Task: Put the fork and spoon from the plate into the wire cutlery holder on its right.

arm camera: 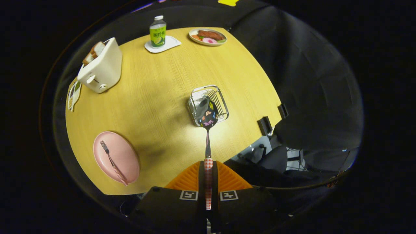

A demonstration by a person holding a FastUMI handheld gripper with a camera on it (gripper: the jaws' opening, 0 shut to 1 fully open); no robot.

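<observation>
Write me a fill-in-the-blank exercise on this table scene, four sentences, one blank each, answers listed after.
1. The tool is shut on the checked handle of the ____.
2. The spoon's bowl hangs over the wire ____.
3. The fork lies on the ____ plate.
4. Bread slices stick up from the white ____ on the yellow table.

Missing words: spoon; cutlery holder; pink; toaster
</observation>
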